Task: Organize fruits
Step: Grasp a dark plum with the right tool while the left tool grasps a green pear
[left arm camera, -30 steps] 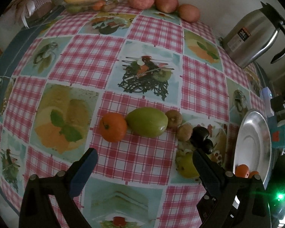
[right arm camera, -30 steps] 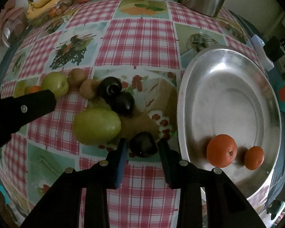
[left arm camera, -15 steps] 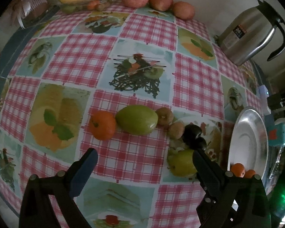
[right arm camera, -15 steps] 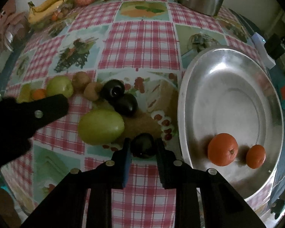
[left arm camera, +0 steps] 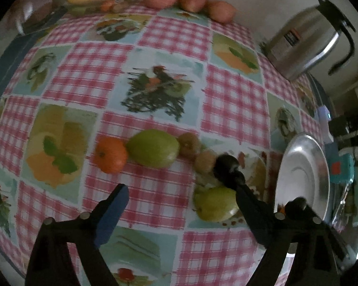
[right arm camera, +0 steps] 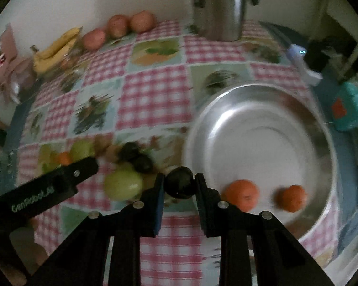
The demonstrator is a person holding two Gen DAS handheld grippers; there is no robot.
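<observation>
Dark plum (right arm camera: 179, 185), blurred, sits clamped in the right gripper (right arm camera: 179, 189); left gripper (left arm camera: 182, 196) jaws closing, nothing between.

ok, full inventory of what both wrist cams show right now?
metal plate: 1, silver, right side of table
oranges on plate: 2, orange, near rim
orange on cloth: 1, left end of the fruit row
green fruits: 2, one beside that orange, one nearer the plate
brown fruits: 2, small, mid row
dark fruits on cloth: 2, touching
held dark fruit: 1, between right pads
bananas: bunch, yellow, far edge
reddish fruits: 3, far edge
kettle: 1, steel, far edge
left gripper: closing, nothing between
right gripper: shut on fruit
</observation>
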